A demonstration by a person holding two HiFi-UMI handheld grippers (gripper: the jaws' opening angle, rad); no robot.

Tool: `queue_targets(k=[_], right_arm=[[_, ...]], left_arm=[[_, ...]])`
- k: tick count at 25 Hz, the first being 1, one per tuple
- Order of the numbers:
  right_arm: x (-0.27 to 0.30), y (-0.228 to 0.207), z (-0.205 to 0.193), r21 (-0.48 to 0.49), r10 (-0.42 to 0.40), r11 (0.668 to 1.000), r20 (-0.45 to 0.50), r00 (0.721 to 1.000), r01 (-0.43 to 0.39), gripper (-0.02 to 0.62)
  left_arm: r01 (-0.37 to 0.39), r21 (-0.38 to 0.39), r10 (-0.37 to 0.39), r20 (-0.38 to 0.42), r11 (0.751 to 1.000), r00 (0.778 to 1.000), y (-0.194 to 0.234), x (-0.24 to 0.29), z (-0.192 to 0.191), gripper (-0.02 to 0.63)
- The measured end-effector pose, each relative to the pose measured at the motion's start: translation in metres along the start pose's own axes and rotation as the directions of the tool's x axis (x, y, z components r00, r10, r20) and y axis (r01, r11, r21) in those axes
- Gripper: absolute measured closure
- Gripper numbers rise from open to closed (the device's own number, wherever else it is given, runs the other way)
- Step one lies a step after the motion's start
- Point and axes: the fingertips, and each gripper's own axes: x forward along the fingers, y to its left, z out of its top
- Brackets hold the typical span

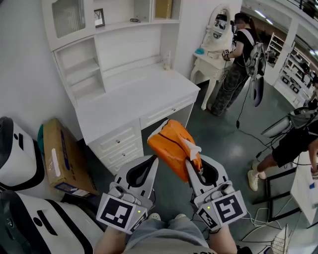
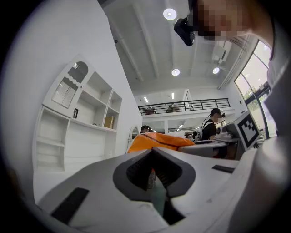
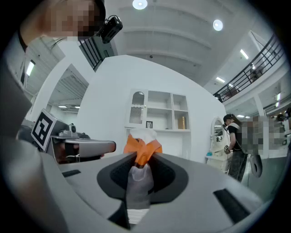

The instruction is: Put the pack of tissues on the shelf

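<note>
Clamping the orange pack of tissues (image 1: 171, 145), right gripper (image 1: 194, 164) beside closed, empty left gripper (image 1: 152, 161), both above grey floor (image 1: 218, 136) facing white desk (image 1: 134, 96)

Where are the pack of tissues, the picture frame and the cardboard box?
pack of tissues (image 1: 171, 144), head view, middle of orange wrapper.
picture frame (image 1: 99, 17), head view, frame's centre.
cardboard box (image 1: 67, 156), head view, brown upper face.

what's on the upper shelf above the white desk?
On the upper shelf: a small framed picture, a tan box, and a dark item too small to identify. The cabinet door at left hides whatever is behind it.
</note>
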Motion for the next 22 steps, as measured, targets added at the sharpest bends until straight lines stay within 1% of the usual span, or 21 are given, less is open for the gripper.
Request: queue_targets(k=[2, 5, 8, 13, 18, 22], right_arm=[[0.002, -0.001, 0.002, -0.008, 0.000, 1.000, 0.006, 1.000, 0.000, 0.522], [0.004, 0.000, 0.003, -0.017, 0.001, 1.000, 0.006, 1.000, 0.000, 0.522], [0.003, 0.000, 0.003, -0.024, -0.002, 1.000, 0.005, 1.000, 0.002, 0.522], [0.004, 0.000, 0.005, -0.041, -0.013, 0.999, 0.004, 1.000, 0.013, 0.522], [0.005, -0.004, -0.002, -0.048, -0.043, 0.998, 0.000, 0.999, 0.043, 0.522], [0.008, -0.013, -0.015, -0.048, -0.055, 0.997, -0.017, 0.998, 0.054, 0.518]], left_arm=[[0.007, 0.006, -0.007, 0.005, 1.000, 1.000, 0.001, 0.002, 0.001, 0.580], [0.014, -0.002, -0.014, -0.009, 1.000, 1.000, 0.002, 0.003, 0.000, 0.580], [0.021, 0.007, -0.021, 0.015, 1.000, 1.000, 0.001, 0.004, 0.002, 0.580], [0.047, 0.003, -0.047, 0.026, 0.999, 0.999, 0.000, 0.009, 0.003, 0.580], [0.079, -0.019, -0.078, 0.026, 0.997, 0.997, 0.001, 0.015, -0.008, 0.580], [0.102, -0.027, -0.101, 0.009, 0.994, 0.995, 0.000, 0.026, -0.021, 0.580]])
